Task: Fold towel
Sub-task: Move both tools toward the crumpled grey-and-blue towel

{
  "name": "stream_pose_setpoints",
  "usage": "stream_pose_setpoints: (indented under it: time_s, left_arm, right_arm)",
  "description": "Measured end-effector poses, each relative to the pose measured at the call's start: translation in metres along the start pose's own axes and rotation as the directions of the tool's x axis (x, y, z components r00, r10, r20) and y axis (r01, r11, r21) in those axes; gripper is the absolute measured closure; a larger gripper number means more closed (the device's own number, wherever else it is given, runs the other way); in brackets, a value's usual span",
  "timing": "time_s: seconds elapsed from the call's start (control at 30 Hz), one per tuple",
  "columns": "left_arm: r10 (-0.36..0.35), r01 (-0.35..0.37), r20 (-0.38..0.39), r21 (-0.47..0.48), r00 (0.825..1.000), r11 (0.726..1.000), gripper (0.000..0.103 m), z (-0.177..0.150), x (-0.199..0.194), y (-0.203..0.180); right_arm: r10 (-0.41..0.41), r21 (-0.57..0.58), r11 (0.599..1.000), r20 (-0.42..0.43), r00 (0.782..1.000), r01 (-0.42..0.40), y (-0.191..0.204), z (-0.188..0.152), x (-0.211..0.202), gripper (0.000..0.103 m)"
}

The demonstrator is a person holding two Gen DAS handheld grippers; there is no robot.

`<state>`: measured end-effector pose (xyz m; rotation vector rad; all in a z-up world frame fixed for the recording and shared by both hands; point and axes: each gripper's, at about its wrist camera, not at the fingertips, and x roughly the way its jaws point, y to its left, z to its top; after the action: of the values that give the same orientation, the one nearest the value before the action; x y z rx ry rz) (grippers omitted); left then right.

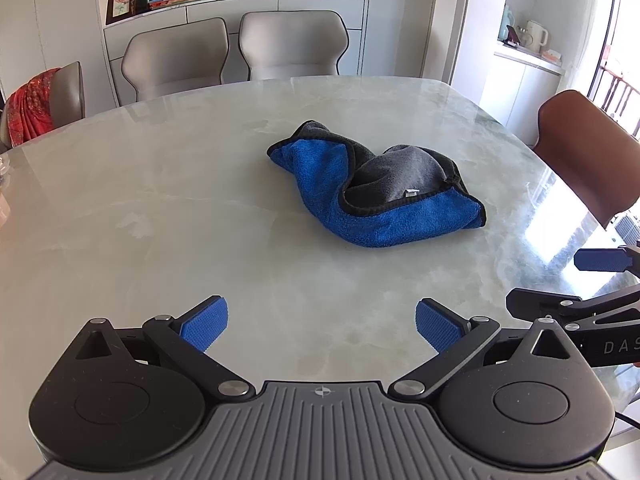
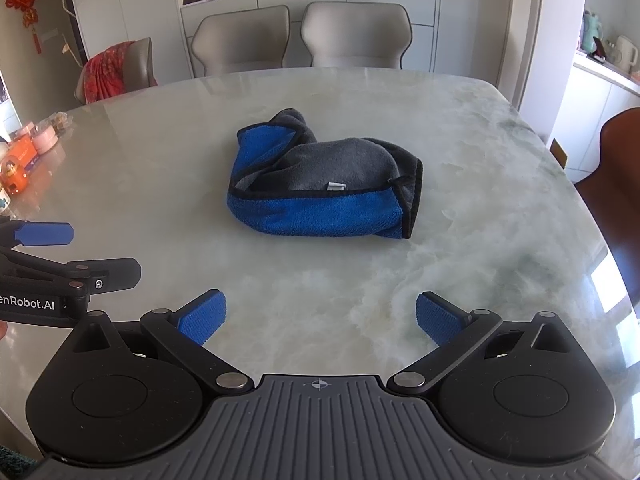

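Note:
A crumpled towel (image 1: 380,196), blue on one side and grey on the other with a black hem, lies bunched on the marble table (image 1: 160,220). The right wrist view shows the same towel (image 2: 320,196) with a small white tag on its grey side. My left gripper (image 1: 322,326) hovers over the near part of the table, short of the towel, jaws wide open and empty. My right gripper (image 2: 320,320) is likewise open and empty, also well short of the towel. Each gripper shows at the other view's edge: the right gripper (image 1: 592,276), the left gripper (image 2: 60,252).
Two beige chairs (image 1: 236,52) stand at the table's far side, one with a red cloth (image 1: 34,108) at the left, a brown chair (image 1: 588,152) at the right. Small jars and an orange box (image 2: 24,152) sit at the table's left edge.

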<state>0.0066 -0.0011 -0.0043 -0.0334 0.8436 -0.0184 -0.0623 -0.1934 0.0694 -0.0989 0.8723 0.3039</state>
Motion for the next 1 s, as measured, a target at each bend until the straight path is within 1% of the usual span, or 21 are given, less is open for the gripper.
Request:
stream_pose_setpoints:
  time_s: [0.13, 0.2, 0.67, 1.0]
  left_arm:
    - [-0.003, 0.003, -0.004, 0.002, 1.0, 1.0, 0.001, 0.0, 0.003, 0.001]
    - [-0.003, 0.003, -0.006, 0.004, 1.0, 1.0, 0.001, 0.0, 0.005, 0.0]
    - [-0.01, 0.01, -0.022, 0.013, 1.0, 1.0, 0.001, 0.003, 0.011, 0.004]
    - [-0.036, 0.037, -0.034, 0.014, 0.999, 0.999, 0.001, 0.005, 0.017, 0.013]
  right_arm:
    - [-0.001, 0.001, 1.0, -0.009, 1.0, 0.001, 0.0, -0.002, -0.002, 0.0]
    - [0.001, 0.0, 1.0, -0.025, 1.0, -0.001, 0.0, 0.004, 0.003, 0.0]
    - [0.006, 0.003, 1.0, -0.043, 0.999, -0.006, -0.003, 0.007, 0.009, 0.0]
    - [-0.008, 0.027, 1.0, -0.061, 0.998, 0.01, -0.004, 0.005, 0.01, 0.0]
